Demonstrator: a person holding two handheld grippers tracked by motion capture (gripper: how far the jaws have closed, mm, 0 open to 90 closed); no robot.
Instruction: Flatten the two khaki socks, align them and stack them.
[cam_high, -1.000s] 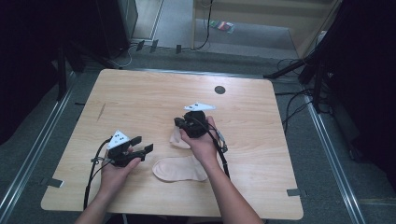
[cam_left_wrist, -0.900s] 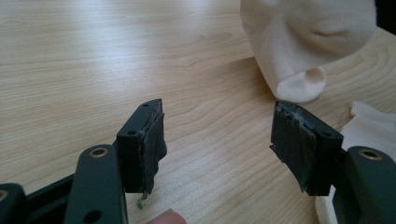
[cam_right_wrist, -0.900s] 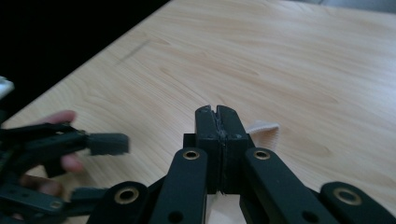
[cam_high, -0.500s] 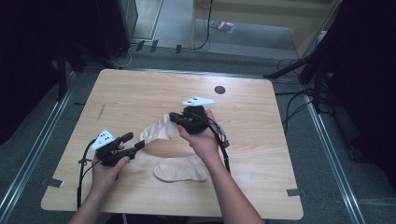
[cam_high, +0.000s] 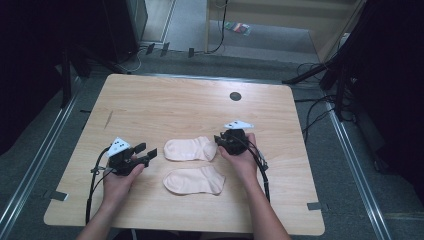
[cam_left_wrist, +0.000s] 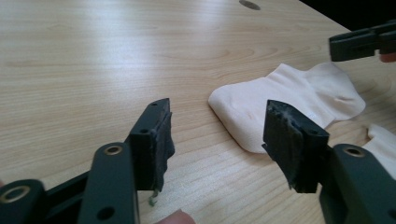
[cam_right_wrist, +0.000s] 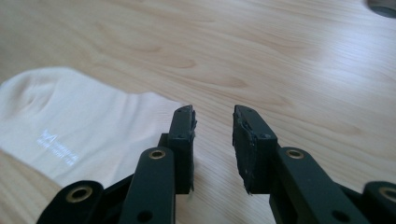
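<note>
From above, two pale cream ankle socks (cam_high: 190, 149) lie flat mid-table, side by side. The left gripper (cam_left_wrist: 215, 126) gapes wide, empty. The right gripper view reveals faint white lettering (cam_right_wrist: 57, 143); the right gripper (cam_right_wrist: 212, 126) stands narrowly parted, empty.

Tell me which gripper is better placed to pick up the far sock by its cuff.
Right. The right gripper sits right at the cuff end of the far sock, jaws open with the sock's edge beside them. The left gripper, also open, stands off the toe end, apart from the sock.
</note>
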